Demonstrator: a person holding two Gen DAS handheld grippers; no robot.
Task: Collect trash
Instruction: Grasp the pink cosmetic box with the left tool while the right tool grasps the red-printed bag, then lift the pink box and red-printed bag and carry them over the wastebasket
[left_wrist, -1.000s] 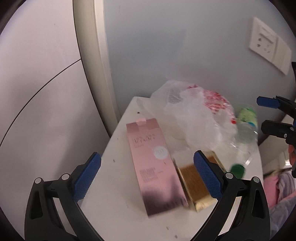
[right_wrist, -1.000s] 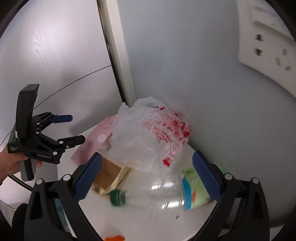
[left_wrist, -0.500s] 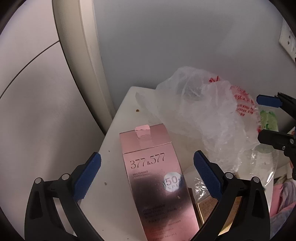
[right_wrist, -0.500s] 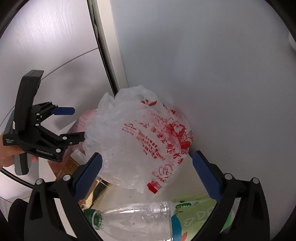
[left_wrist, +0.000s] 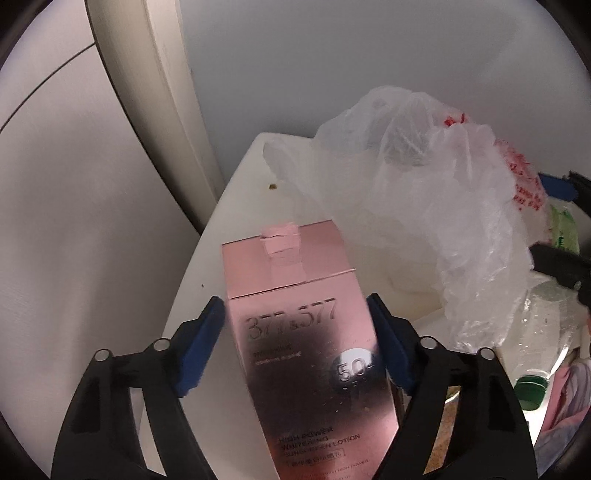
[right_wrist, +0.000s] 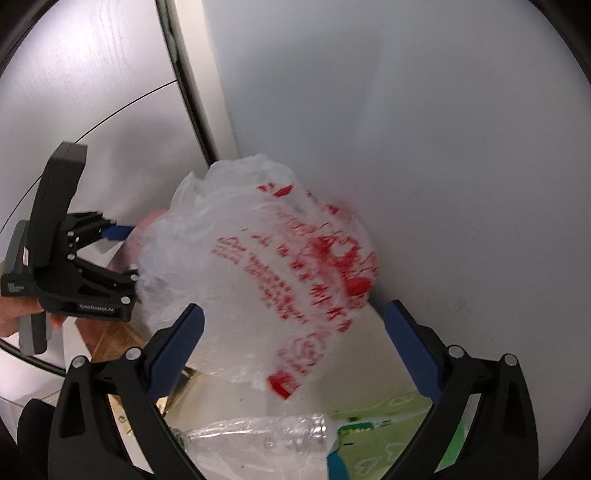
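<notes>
Since half a second ago, the left gripper (left_wrist: 295, 339) has narrowed its blue pads onto the box (left_wrist: 310, 343), pressing both sides. This glossy pink carton on the white table (left_wrist: 207, 266) reads "377&577", "50+" and "HIGH POWER WHITENING SUNSCREEN LOTION". Beside it, a crinkled translucent bag (right_wrist: 258, 273) carries blurred red print. The right gripper (right_wrist: 295, 339) spreads wide before the bag, grasping nothing. A clear ribbed bottle (right_wrist: 258, 439) lies below, with a green label.
</notes>
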